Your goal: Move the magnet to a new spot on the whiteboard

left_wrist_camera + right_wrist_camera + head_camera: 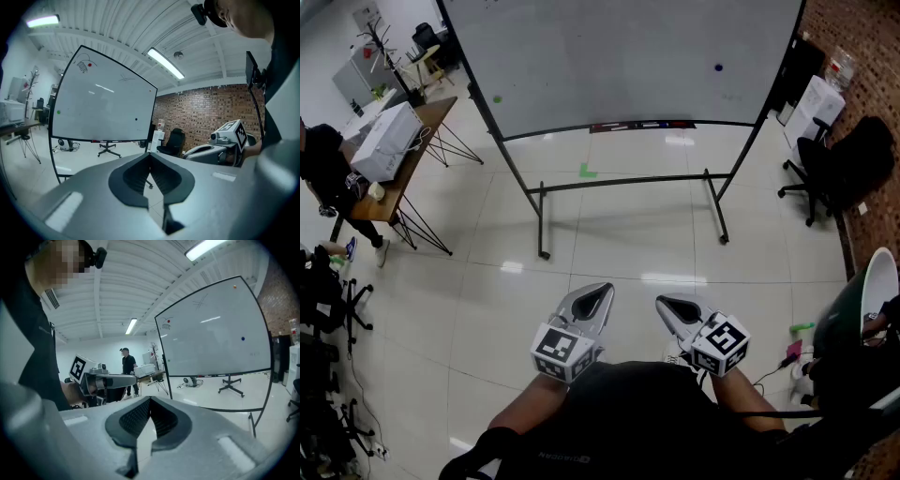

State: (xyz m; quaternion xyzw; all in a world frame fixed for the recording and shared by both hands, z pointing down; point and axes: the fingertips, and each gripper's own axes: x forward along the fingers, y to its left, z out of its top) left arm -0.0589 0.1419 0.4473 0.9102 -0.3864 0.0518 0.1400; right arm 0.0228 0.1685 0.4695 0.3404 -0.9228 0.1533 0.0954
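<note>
Two closed, empty claws, the left claw (596, 298) and the right claw (675, 306), hover near the person's body, well apart from the far whiteboard (628, 56). A dark magnet (717, 67) sits untouched on its right side, so the whole move apparently remains.

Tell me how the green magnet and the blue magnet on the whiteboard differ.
Colour: the green magnet is bright green, while the blue magnet is dark blue.
Place: in the head view, the green magnet sits close to the left frame of the whiteboard. The blue magnet sits on the right part, further in from its frame.
Both are small round dots stuck on the board's lower part.
</note>
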